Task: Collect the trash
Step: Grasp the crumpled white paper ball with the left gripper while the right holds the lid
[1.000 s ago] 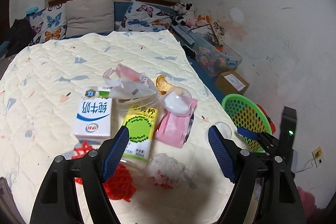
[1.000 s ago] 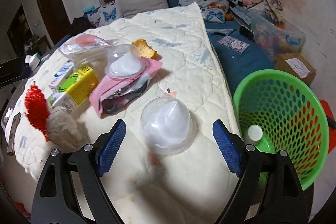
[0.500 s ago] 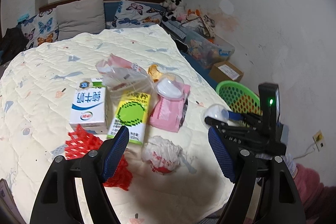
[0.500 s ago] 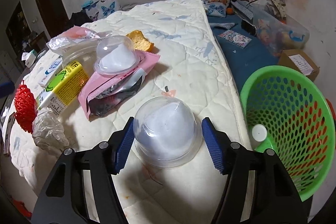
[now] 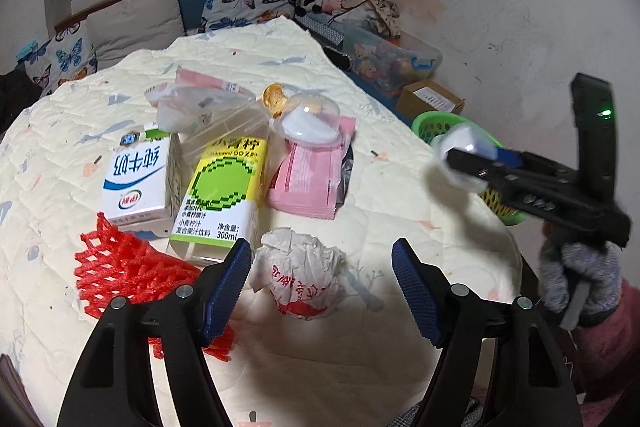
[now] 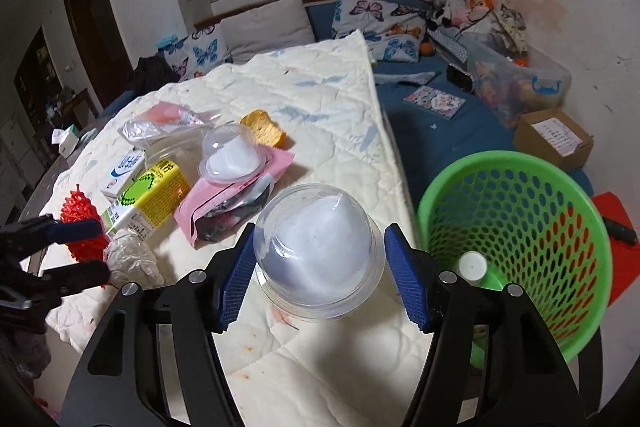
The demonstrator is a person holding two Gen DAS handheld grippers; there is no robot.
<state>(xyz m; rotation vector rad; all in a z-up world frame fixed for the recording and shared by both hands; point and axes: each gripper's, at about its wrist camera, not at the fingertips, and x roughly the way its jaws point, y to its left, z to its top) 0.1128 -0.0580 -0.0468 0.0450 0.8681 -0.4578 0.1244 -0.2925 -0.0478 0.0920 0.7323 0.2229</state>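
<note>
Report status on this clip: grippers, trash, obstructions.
Right gripper shut on clear dome cup, beside green basket. Left gripper closing, pads off crumpled wrapper between them. Nothing blocking the basket.

Right gripper (image 6: 320, 269) clamps a clear domed plastic cup with white contents (image 6: 318, 249), blue pads touching both sides, held above the cream quilted bedcover (image 6: 320, 99) next to the green perforated plastic basket (image 6: 516, 227), which has a white-capped bottle (image 6: 473, 265) inside. Further left on the quilt: pink foil pouch (image 6: 236, 195) with a second clear domed cup (image 6: 230, 155) on top, yellow-green juice carton (image 6: 150, 195), white-blue milk carton (image 6: 122, 173), red foam net (image 6: 78, 217), crumpled white wrapper (image 6: 130, 257). Left gripper (image 6: 76, 251) at the left edge, jaws closing, pads either side of the net and wrapper, contact unclear.
</note>
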